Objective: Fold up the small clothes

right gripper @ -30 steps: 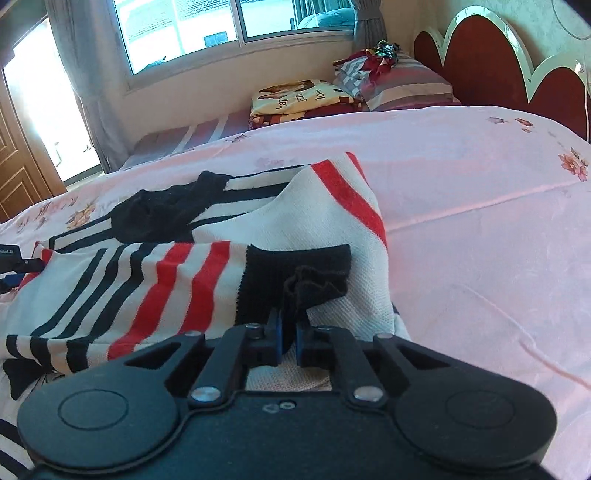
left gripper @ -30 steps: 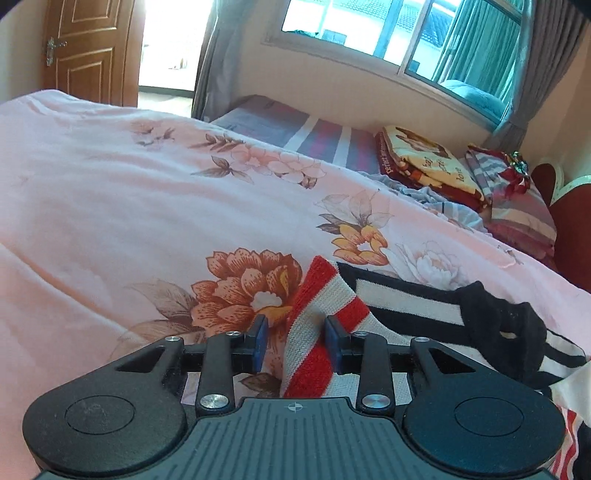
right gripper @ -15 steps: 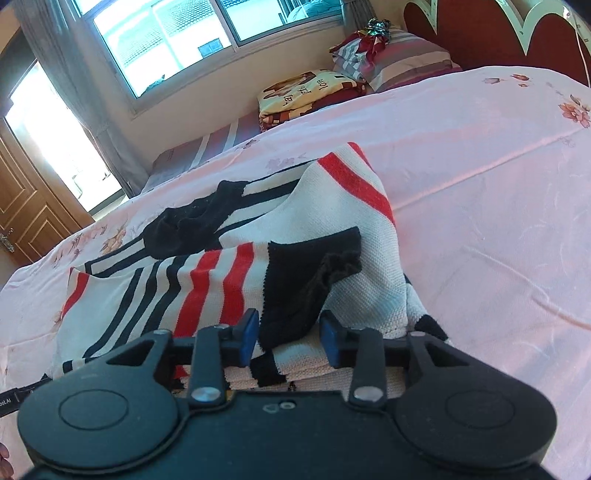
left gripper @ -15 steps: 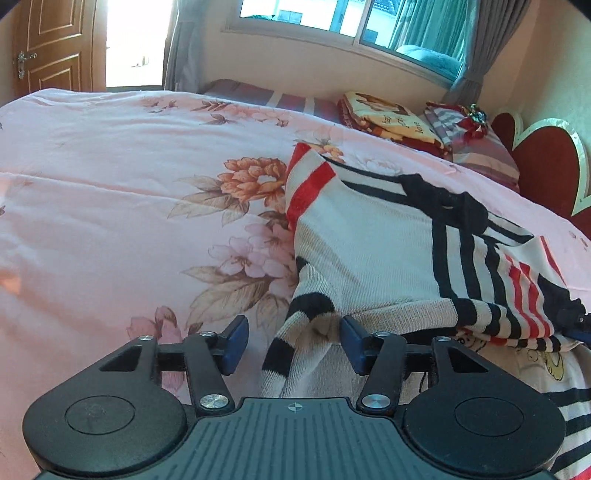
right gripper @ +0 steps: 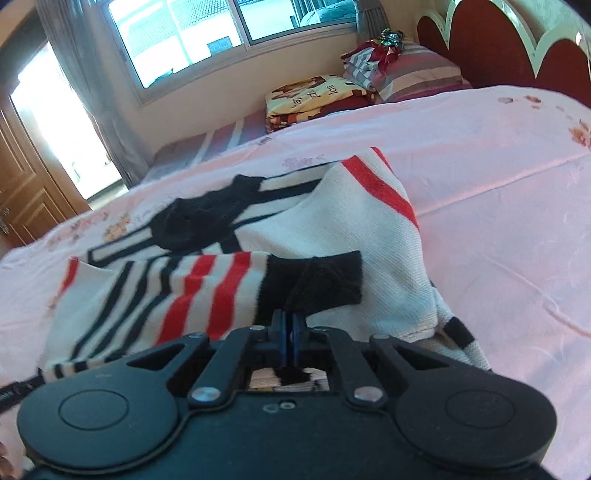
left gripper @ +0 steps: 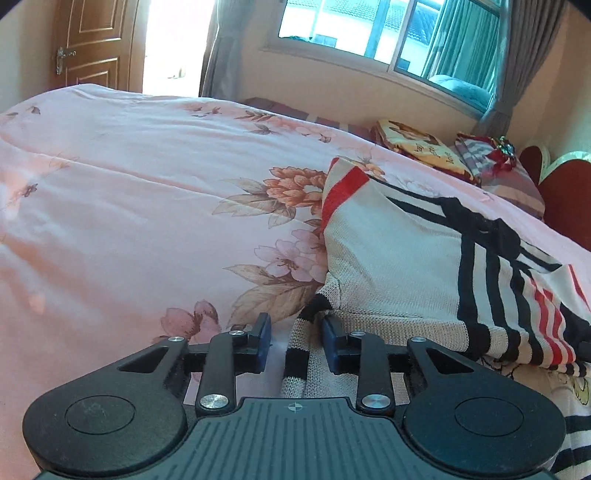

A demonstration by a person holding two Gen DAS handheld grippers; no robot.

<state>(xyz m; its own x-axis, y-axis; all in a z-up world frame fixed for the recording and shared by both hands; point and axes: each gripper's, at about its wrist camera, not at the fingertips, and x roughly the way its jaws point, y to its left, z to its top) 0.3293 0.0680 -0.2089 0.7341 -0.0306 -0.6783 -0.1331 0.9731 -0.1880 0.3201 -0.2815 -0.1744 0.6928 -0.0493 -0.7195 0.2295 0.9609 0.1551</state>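
Since half a second ago the right gripper (right gripper: 287, 338) has gone from spread to pressed together, pinching the black cuff (right gripper: 314, 282) of the striped knit sweater (right gripper: 343, 229), and the cuff now stands stretched flat just ahead of the blue pads. The left gripper (left gripper: 296, 341) remains spread, as it was, with a striped edge of the same sweater (left gripper: 391, 266) lying between its fingers (left gripper: 263, 341); whether the fabric touches either pad cannot be told.

The sweater lies on the bed, on a pink floral bedspread (left gripper: 129, 206). In the left wrist view it spreads ahead and to the right of the gripper, its cream back panel uppermost and a red stripe at the far corner. In the right wrist view it lies directly ahead and to the left, a red-and-black striped sleeve folded across the body and leading to the held cuff.

Folded blankets and a striped pillow (right gripper: 413, 72) sit at the far end near the red headboard (right gripper: 517, 40), under the window (right gripper: 221, 33).
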